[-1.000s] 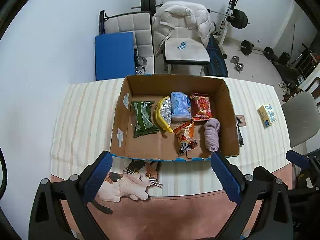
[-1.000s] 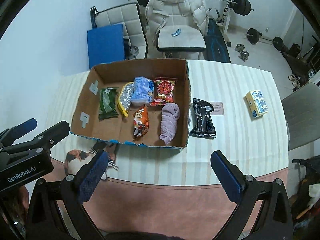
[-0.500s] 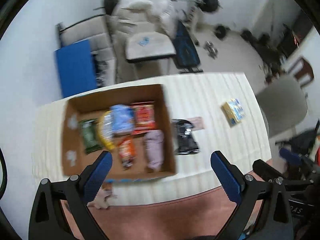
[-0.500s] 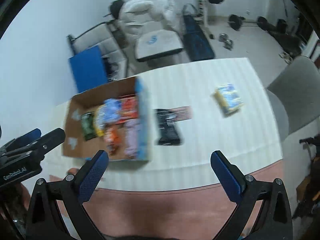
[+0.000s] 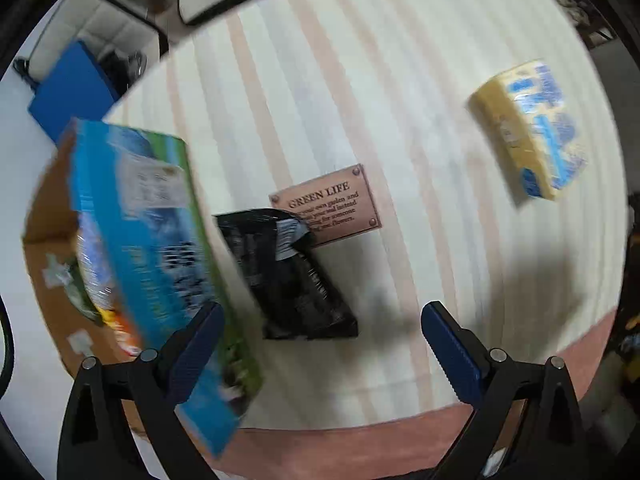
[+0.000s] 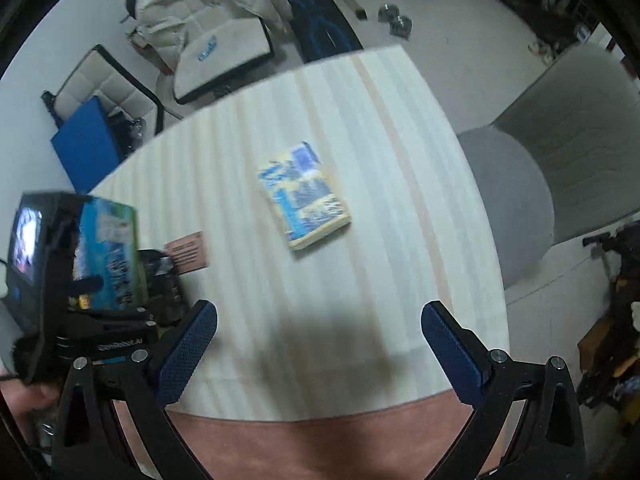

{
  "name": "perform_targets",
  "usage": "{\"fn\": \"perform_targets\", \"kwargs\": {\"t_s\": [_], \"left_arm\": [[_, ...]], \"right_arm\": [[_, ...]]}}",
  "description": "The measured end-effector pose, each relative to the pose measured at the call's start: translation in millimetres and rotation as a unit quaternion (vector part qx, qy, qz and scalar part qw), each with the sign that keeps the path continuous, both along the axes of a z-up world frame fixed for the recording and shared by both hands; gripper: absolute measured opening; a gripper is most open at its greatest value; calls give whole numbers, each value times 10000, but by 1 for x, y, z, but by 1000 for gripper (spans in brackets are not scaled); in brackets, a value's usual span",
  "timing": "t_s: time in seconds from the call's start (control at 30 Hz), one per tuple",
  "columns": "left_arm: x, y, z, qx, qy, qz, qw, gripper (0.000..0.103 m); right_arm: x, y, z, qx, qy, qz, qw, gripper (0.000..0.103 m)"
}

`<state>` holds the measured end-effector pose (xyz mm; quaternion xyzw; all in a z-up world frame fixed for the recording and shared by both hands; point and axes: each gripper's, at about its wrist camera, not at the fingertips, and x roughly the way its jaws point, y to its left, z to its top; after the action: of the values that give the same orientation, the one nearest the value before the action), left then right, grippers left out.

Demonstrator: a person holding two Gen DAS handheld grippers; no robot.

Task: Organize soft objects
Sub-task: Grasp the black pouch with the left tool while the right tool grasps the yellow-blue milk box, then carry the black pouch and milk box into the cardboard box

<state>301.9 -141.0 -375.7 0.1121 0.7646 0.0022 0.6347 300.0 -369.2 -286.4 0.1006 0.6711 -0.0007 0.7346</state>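
Both spread, empty: left gripper (image 5: 320,344) over black pouch (image 5: 292,276) beside box (image 5: 152,256), right gripper (image 6: 320,344) facing yellow pack (image 6: 306,200) mid-surface (image 6: 360,120); likely lining up pickups for boxing.

One box (image 5: 132,240), one black packet (image 5: 292,280), one yellow pack (image 6: 306,196).

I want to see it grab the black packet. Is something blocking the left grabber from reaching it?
Nothing visible does. The left gripper is open, and the black packet lies on the striped tablecloth just ahead of it. The cardboard box stands close beside the packet's left, not in front.
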Motion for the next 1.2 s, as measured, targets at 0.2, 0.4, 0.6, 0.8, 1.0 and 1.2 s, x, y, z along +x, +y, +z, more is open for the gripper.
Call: {"fn": "perform_targets", "kwargs": {"t_s": [0.2,0.4,0.6,0.8,1.0,1.2], "left_arm": [[-1,4,-42,147,273,363,9989,101],[-4,19,-68,242,446,782,9956,101],[-6,35,-71,126,239,1195,9925,98],[-9,38,-57,223,-88,1039,9943,56],[-10,42,-50,128,-247,991,9947,41],[-10,13,-32,50,-467,745,9961,36]], "right_arm": [[28,-3,-37,6,254,287,9993,103],[61,18,-59,-9,327,694,9971,103],[90,43,-84,-44,497,1023,9935,103],[110,56,-120,-118,877,1096,9900,101],[113,48,-134,-85,1048,851,9908,72],[98,40,-125,-53,889,671,9938,69]]}}
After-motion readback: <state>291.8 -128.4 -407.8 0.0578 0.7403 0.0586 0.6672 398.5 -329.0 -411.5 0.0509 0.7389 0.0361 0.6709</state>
